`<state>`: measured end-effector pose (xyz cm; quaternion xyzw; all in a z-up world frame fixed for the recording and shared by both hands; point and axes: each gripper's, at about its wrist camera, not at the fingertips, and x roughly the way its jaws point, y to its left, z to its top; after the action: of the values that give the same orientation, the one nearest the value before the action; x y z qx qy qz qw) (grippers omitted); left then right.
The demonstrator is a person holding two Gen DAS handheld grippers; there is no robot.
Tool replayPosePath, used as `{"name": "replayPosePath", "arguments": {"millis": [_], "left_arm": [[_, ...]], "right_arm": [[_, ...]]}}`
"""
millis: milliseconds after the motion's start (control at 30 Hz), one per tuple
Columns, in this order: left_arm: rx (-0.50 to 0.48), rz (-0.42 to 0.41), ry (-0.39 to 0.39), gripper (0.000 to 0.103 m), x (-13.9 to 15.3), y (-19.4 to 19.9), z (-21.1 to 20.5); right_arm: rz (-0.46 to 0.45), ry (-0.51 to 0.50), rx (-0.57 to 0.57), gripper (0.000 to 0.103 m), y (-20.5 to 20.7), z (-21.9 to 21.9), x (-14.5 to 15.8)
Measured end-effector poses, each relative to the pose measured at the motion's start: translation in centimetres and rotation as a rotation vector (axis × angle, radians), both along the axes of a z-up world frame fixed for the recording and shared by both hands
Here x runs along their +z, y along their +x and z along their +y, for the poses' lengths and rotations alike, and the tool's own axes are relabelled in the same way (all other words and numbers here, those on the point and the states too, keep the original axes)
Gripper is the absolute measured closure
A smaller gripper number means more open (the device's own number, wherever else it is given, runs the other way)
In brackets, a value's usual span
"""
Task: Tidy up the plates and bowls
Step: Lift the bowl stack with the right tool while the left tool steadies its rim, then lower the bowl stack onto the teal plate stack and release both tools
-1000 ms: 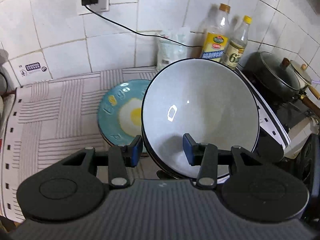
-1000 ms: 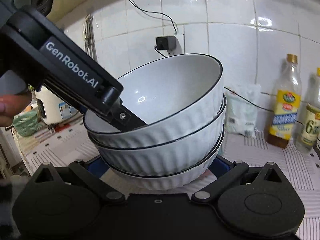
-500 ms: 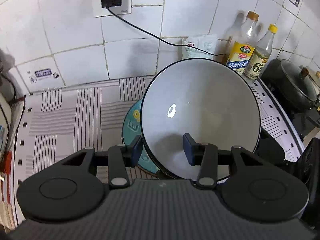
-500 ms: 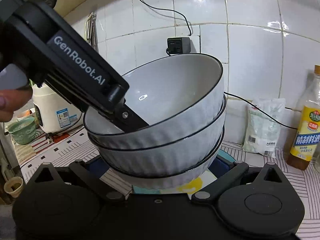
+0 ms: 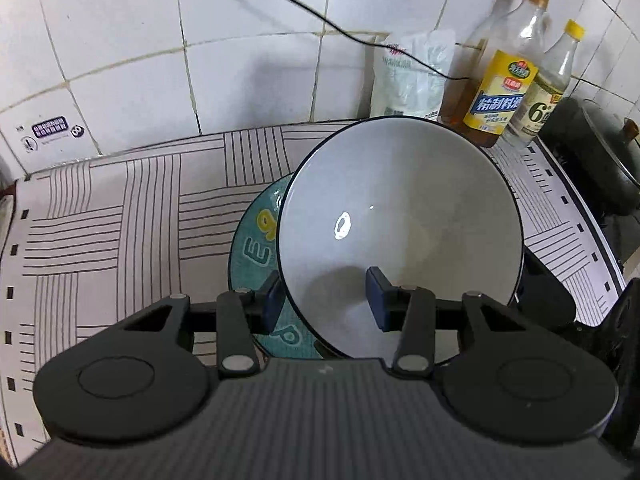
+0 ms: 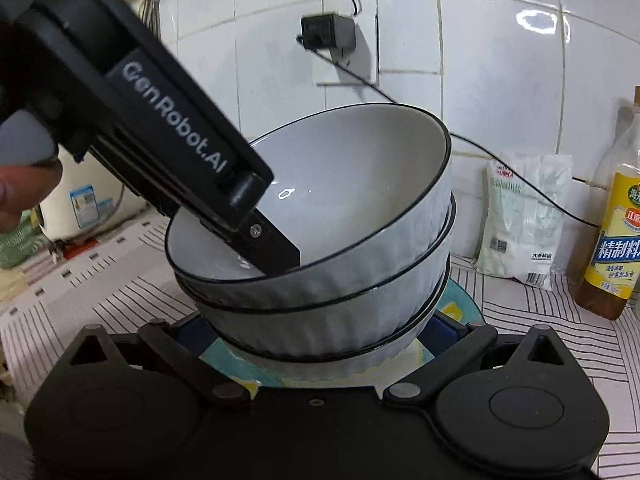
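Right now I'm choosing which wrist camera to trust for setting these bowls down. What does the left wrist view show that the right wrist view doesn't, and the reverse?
Only the left wrist view: the top bowl's whole grey inside, the black lidded pot at the far right, and one left gripper finger inside the rim, one outside.

Only the right wrist view: three ribbed white bowls with black rims, stacked, the right gripper straddling the lowest, and a hand.

Both: the teal fried-egg plate beneath, striped cloth, yellow-labelled bottle.
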<state>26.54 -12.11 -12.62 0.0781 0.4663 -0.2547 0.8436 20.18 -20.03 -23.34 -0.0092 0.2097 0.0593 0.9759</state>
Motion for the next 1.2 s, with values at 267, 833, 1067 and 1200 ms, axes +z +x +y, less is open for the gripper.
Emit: {"name": "replayPosePath", "arguments": {"millis": [267, 833, 1067, 1200], "left_arm": [[0.02, 0.025, 0.022, 0.061, -1.5, 1.0, -0.7], [0.028, 0.012, 0.031, 0.061, -2.0, 1.0, -1.3], [0.048, 0.029, 0.03, 0.058, -1.9, 1.0, -1.3], [0.084, 0.046, 0.015, 0.052, -1.5, 0.7, -0.8]], "right_arm": [[0.021, 0.006, -0.006, 0.0, 1.2, -0.4, -1.3], [0.039, 0.101, -0.063, 0.0, 1.8, -0.9, -2.7], [0.107, 0.147, -0.106, 0.001, 2.7, -0.7, -2.5], [0.15, 0.13, -0.141, 0.0, 2.8, -0.4, -2.1]]}}
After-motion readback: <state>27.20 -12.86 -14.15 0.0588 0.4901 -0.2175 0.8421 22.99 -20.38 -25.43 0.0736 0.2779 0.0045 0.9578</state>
